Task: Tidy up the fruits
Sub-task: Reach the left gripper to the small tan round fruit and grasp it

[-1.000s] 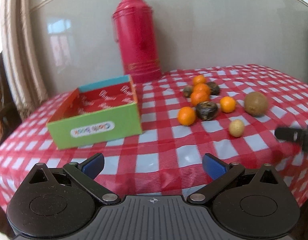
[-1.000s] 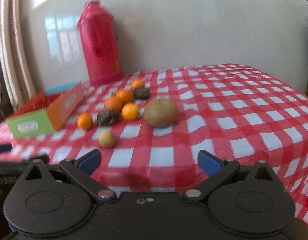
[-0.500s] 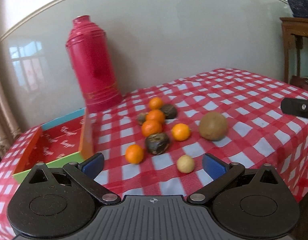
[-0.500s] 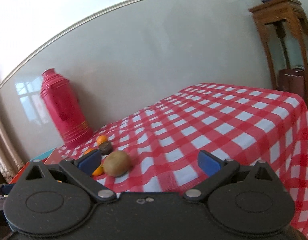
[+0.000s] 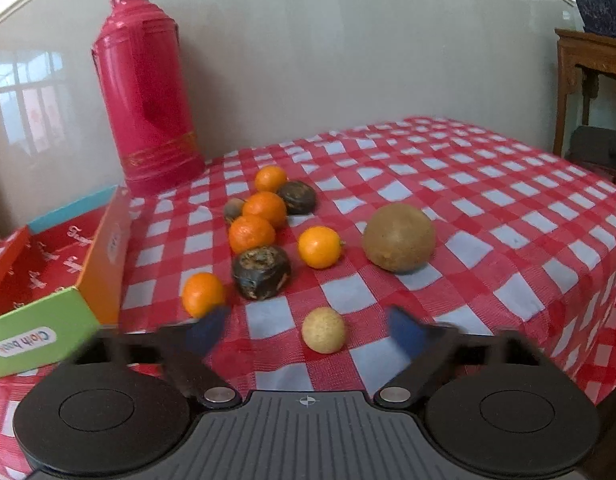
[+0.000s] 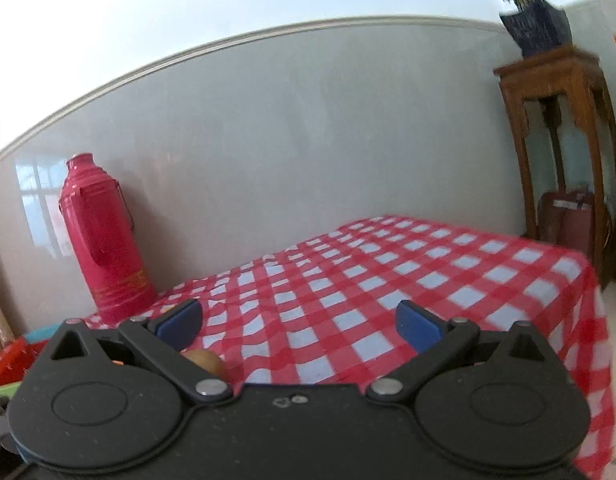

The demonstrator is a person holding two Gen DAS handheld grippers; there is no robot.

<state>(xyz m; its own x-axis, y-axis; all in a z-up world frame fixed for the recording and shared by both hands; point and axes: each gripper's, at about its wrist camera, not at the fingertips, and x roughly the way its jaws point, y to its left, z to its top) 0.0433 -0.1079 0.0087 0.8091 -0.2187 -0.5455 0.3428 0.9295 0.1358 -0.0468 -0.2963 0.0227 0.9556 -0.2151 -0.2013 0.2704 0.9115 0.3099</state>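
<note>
In the left wrist view several oranges (image 5: 319,247), three dark wrinkled fruits (image 5: 261,271) and a big brown round fruit (image 5: 398,237) lie loose on the red checked tablecloth (image 5: 487,216). A small pale yellow fruit (image 5: 323,330) sits nearest, between the blue fingers of my left gripper (image 5: 306,330). Its jaws are closing, blurred, and the pads stand clear of the fruit. An open green and orange box (image 5: 48,280) with a red inside sits at the left. My right gripper (image 6: 300,322) is open over the cloth with nothing in it. The brown fruit (image 6: 206,360) peeks out behind its left finger.
A tall red thermos (image 5: 146,92) stands against the wall behind the fruits. A wooden stand (image 6: 563,152) with a potted plant (image 6: 535,28) is past the table's right end. The table's edge drops off at the right. A black gripper part (image 5: 599,152) shows at the right edge.
The left view swung right and came closer to the fruits; its blue fingers have moved inward around the small yellow fruit. The right view tilted up and right, away from the fruits.
</note>
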